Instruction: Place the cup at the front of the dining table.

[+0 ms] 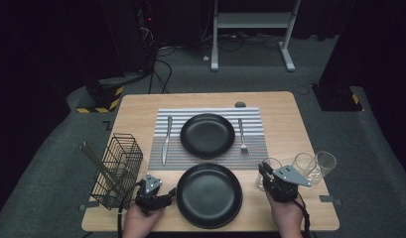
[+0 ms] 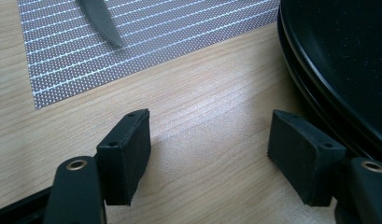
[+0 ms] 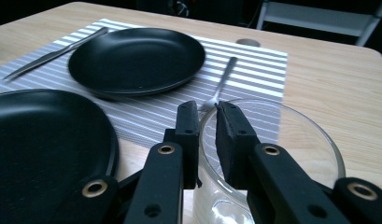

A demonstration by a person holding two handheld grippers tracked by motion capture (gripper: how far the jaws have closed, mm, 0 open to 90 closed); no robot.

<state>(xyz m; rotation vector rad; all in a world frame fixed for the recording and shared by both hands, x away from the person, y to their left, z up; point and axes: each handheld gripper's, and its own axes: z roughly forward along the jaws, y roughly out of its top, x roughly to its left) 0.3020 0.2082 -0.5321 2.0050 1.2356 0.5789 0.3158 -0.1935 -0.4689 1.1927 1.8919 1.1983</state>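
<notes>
Gripping: the right gripper (image 3: pixel 207 109) pinches the near rim of a glass (image 3: pixel 291 140), one jaw inside the wall, one outside.
Glass place: right of the near plate (image 1: pixel 209 195), by the table's right front edge, touching two more glasses (image 1: pixel 314 166).
Left gripper (image 2: pixel 207 140): jaws spread wide over bare wood, nothing between them, just beside the near plate's rim.
Hidden: the glass base is cut off behind the jaws; the high view blurs where the three glasses meet.
Cut off: the left gripper view crops the knife (image 2: pixel 102 21) and placemat (image 2: pixel 179 37).
Room: bare table (image 1: pixel 285 124) right of the placemat; the far plate (image 1: pixel 207 135) and fork (image 1: pixel 242 136) lie on it.
Edge: the wire basket (image 1: pixel 116 171) stands at the left front edge.
</notes>
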